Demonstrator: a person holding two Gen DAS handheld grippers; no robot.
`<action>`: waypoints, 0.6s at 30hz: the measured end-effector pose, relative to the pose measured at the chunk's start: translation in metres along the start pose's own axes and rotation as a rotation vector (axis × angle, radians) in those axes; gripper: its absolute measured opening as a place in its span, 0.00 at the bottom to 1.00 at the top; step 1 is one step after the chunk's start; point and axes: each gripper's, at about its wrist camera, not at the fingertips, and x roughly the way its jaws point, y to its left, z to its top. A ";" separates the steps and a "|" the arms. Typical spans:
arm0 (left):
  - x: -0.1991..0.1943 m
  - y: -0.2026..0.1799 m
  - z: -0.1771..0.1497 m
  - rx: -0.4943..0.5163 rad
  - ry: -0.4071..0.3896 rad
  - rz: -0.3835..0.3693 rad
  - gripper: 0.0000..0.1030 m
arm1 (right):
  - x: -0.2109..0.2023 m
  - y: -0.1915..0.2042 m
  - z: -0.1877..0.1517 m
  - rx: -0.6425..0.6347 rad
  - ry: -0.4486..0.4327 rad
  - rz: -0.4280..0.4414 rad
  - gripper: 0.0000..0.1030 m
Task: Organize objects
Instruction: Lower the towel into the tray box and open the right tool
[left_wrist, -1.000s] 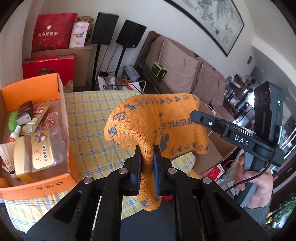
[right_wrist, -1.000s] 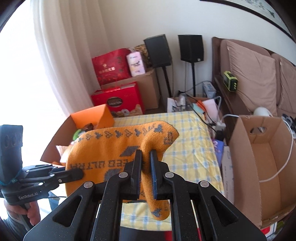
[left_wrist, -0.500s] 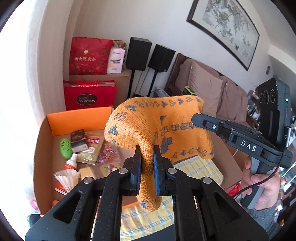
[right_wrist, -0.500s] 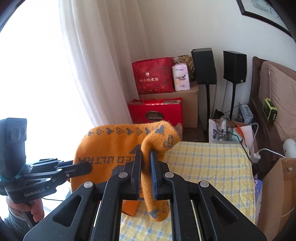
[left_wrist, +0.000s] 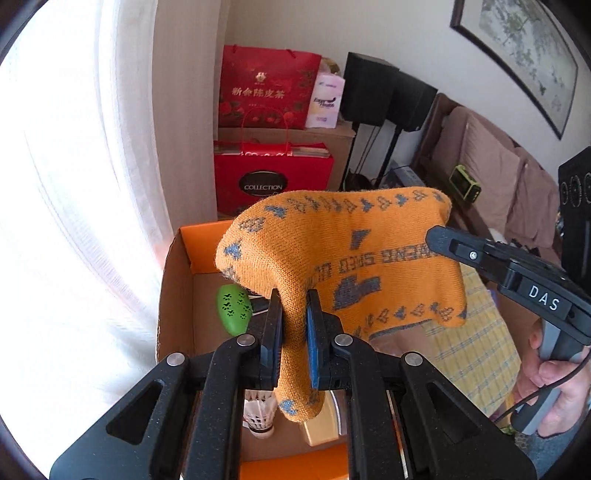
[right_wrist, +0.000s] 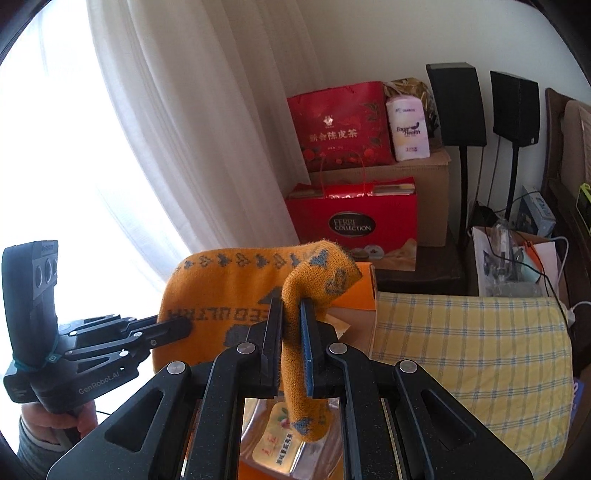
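An orange knitted cloth (left_wrist: 343, 251) with grey patterns hangs stretched between my two grippers, above an open orange cardboard box (left_wrist: 173, 280). My left gripper (left_wrist: 293, 332) is shut on one corner of the cloth. My right gripper (right_wrist: 291, 332) is shut on the other corner (right_wrist: 317, 273); it also shows in the left wrist view (left_wrist: 439, 236), and the left one in the right wrist view (right_wrist: 177, 326). The box holds a green oval case (left_wrist: 232, 308), a shuttlecock (left_wrist: 260, 410) and a gold-labelled package (right_wrist: 275, 439).
A table with a yellow checked cloth (right_wrist: 472, 354) lies to the right of the box. Red gift bags (right_wrist: 351, 218), a brown carton and two black speakers (right_wrist: 458, 103) stand by the wall. A white curtain (right_wrist: 177, 129) hangs on the left. A sofa (left_wrist: 495, 166) is at the far right.
Both grippers have carried the cloth leftward, from over the checked table to above the orange box by the curtain. Both grips on the cloth are unchanged.
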 end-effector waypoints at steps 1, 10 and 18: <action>0.006 0.002 -0.001 0.001 0.006 0.008 0.10 | 0.009 -0.001 0.000 0.004 0.011 -0.003 0.07; 0.065 0.027 -0.002 -0.012 0.090 0.075 0.10 | 0.078 -0.015 -0.003 0.019 0.107 -0.049 0.07; 0.096 0.040 -0.014 -0.039 0.179 0.083 0.11 | 0.108 -0.021 -0.015 -0.004 0.196 -0.090 0.09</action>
